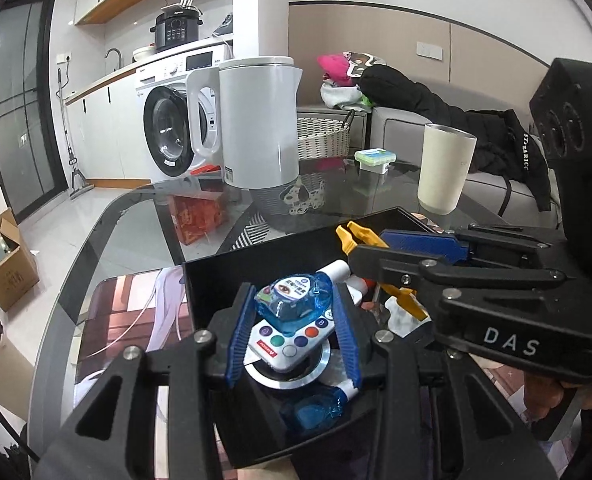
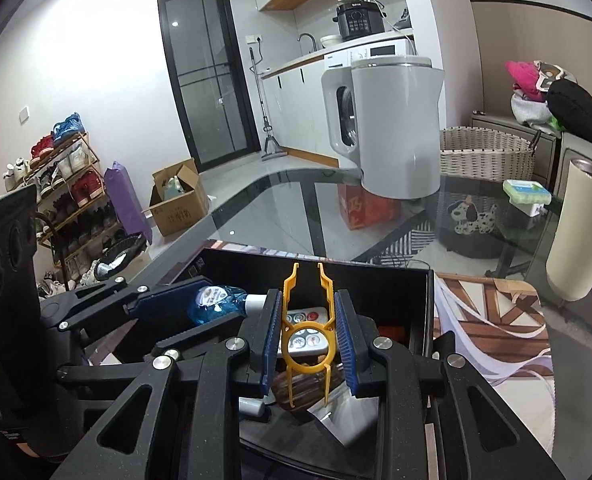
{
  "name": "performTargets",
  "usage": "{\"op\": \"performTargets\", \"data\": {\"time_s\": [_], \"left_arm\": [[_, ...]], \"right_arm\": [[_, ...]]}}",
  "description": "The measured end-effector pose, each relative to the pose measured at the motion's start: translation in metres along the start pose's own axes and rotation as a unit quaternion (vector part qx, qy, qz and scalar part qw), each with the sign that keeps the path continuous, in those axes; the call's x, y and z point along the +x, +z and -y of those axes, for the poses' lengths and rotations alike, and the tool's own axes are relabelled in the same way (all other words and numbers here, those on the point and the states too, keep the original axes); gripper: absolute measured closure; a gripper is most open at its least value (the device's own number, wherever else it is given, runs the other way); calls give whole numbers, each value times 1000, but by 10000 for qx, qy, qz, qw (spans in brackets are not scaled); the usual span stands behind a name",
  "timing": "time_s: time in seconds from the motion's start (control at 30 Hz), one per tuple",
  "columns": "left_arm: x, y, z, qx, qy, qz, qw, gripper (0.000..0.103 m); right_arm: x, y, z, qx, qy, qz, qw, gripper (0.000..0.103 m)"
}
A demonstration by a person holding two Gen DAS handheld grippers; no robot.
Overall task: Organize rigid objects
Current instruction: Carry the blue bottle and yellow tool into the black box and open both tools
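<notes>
My left gripper (image 1: 295, 296) is shut on a small clear blue bottle (image 1: 292, 300) with a white cap, held over a black open box (image 1: 224, 276). Under the bottle, inside the box, lie a white remote (image 1: 292, 346) with coloured buttons and a second blue bottle (image 1: 312, 408). My right gripper (image 2: 308, 298) is shut on a yellow plastic clip tool (image 2: 307, 332), also over the box (image 2: 428, 304). In the right wrist view the left gripper (image 2: 216, 314) with its blue bottle (image 2: 216, 304) sits close on the left. In the left wrist view the right gripper (image 1: 380, 250) crosses in from the right.
The box stands on a printed mat (image 1: 136, 312) on a glass table (image 1: 144, 208). Behind it are a white kettle (image 1: 256, 120), a cream tumbler (image 1: 446, 168) and a small green-and-white box (image 1: 376, 158). A wicker basket (image 2: 486, 152) and a sofa with clothes lie beyond.
</notes>
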State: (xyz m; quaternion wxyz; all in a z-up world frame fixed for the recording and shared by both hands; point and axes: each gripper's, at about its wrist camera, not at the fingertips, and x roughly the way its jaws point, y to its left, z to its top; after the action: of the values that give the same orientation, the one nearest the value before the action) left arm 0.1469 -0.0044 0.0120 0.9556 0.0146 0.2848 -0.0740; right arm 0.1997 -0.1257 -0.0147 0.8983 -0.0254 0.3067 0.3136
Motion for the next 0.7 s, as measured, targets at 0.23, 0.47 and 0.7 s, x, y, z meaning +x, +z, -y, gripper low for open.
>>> {"op": "performTargets", "data": {"time_s": [0.23,0.47,0.7], "left_arm": [[-1,-1,3,60,-19,-9,10000,66],[-1,-1,3,62,-39,-13,10000,66],[-2,-1,2,62,-44,-23,10000,66]], "right_arm": [[2,-3,4,-24,-182,-111,9998,77],[0,-3,4,-67,-249,-125,9996,77],[-9,-6,0,-171,-348,-48,9992,68]]}}
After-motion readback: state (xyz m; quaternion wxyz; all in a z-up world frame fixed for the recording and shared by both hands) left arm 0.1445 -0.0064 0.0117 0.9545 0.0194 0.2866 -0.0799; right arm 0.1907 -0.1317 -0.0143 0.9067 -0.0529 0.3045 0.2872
